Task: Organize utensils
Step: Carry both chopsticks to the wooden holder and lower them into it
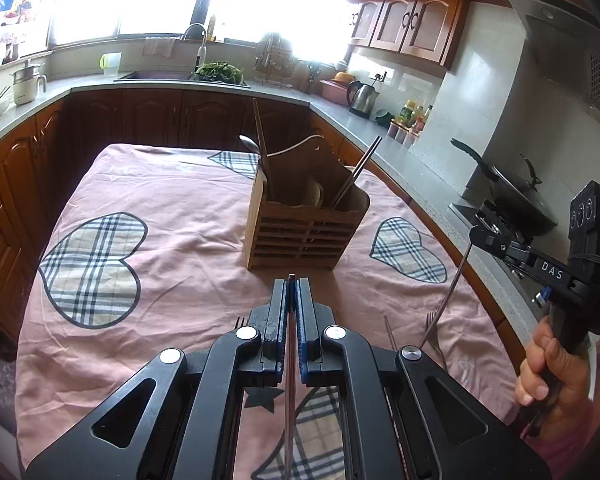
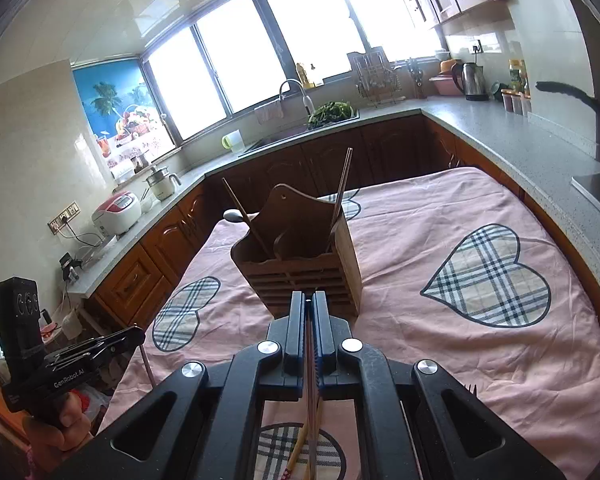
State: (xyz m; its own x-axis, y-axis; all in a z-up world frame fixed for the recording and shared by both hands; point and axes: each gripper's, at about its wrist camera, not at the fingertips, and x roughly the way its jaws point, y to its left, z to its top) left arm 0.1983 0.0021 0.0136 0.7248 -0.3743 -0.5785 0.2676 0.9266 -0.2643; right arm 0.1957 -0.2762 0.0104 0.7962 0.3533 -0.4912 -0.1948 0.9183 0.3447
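Observation:
A wooden utensil holder (image 1: 300,220) (image 2: 300,264) stands on the pink tablecloth. It holds chopsticks (image 1: 262,140), a spoon and a metal utensil (image 1: 358,176). My left gripper (image 1: 291,280) is shut on a thin brown chopstick (image 1: 287,400) just in front of the holder. My right gripper (image 2: 309,300) is shut on a metal fork; in the left wrist view the fork (image 1: 446,296) hangs from it, tines down, above the cloth. Several utensils (image 2: 304,444) lie on the cloth under the right gripper. The left gripper also shows in the right wrist view (image 2: 134,334).
The table is covered by a pink cloth with plaid hearts (image 1: 96,268). Kitchen counters (image 1: 412,168) surround the table on three sides, with a kettle (image 1: 362,98), a wok (image 1: 512,196), a sink (image 2: 300,128) and a rice cooker (image 2: 118,212).

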